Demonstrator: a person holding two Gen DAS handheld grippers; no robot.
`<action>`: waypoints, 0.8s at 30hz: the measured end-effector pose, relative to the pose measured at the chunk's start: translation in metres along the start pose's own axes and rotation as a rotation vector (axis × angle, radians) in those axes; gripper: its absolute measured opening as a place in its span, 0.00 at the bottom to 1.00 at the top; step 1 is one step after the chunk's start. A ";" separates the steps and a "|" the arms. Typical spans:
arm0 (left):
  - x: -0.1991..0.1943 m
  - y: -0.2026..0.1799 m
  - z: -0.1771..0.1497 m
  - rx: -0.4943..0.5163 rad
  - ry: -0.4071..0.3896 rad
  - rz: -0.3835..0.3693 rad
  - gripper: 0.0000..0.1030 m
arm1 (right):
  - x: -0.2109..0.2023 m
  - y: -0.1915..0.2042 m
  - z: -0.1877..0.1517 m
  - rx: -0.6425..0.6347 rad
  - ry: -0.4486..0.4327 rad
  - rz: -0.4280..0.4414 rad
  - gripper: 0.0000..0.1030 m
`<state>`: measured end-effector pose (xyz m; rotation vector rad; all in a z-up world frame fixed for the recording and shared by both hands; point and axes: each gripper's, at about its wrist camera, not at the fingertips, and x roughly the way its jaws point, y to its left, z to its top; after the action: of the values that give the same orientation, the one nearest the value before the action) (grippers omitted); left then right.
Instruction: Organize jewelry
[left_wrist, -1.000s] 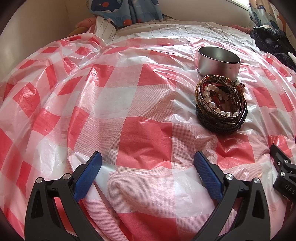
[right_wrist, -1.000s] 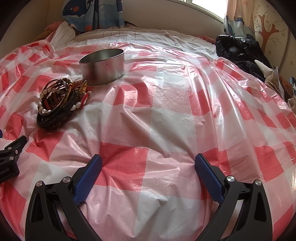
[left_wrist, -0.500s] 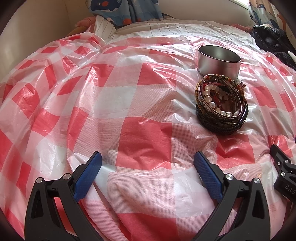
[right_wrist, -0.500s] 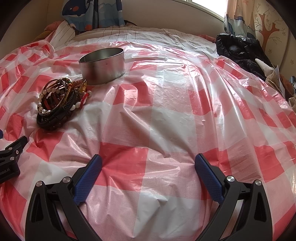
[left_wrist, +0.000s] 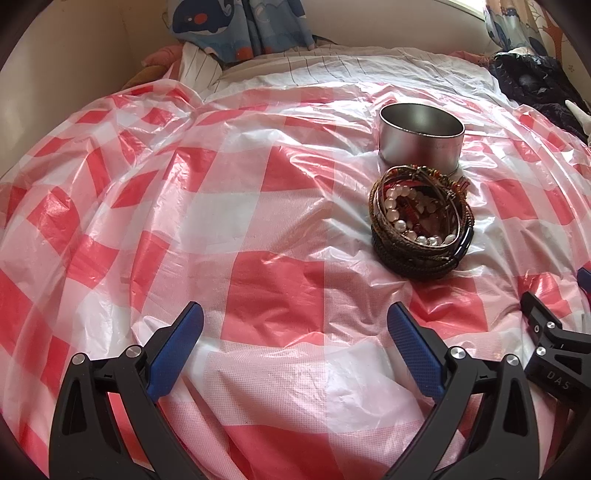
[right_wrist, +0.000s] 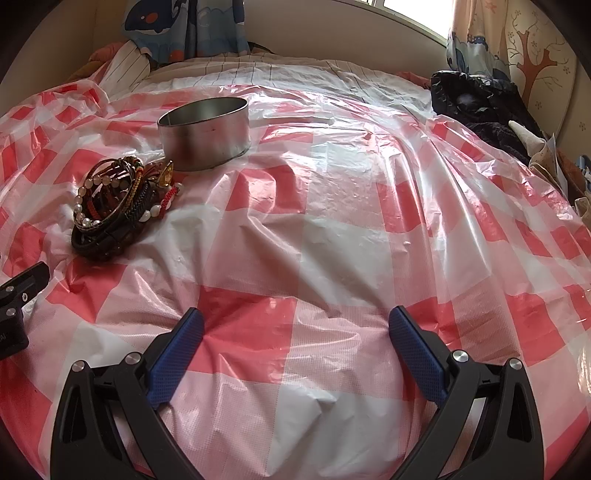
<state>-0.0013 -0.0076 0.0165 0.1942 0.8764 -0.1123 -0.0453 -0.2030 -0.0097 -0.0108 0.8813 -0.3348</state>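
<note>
A pile of bracelets (left_wrist: 421, 221), pearl beads, dark cords and bangles, lies on the red-and-white checked plastic sheet (left_wrist: 258, 229). Just behind it stands an open round metal tin (left_wrist: 421, 138). Both show at the left of the right wrist view, the pile (right_wrist: 118, 206) and the tin (right_wrist: 205, 134). My left gripper (left_wrist: 293, 321) is open and empty, near and left of the pile. My right gripper (right_wrist: 295, 326) is open and empty, to the right of the pile. Each gripper's edge shows in the other's view.
The sheet covers a bed with a striped cover (right_wrist: 258, 70) at the back. A dark garment (right_wrist: 476, 99) lies at the back right. A whale-print curtain (left_wrist: 236, 26) hangs behind, and a wall runs along the left.
</note>
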 end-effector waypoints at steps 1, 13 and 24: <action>-0.001 0.000 0.001 -0.002 -0.003 -0.001 0.93 | 0.000 0.000 0.000 0.000 0.000 0.000 0.93; -0.006 0.002 0.004 -0.008 -0.013 -0.021 0.93 | 0.001 0.001 0.001 -0.002 0.001 -0.003 0.93; -0.010 0.000 0.003 0.004 -0.019 -0.026 0.93 | 0.001 0.001 0.001 -0.003 0.001 -0.003 0.93</action>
<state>-0.0057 -0.0084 0.0257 0.1853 0.8597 -0.1402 -0.0439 -0.2023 -0.0098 -0.0149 0.8828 -0.3367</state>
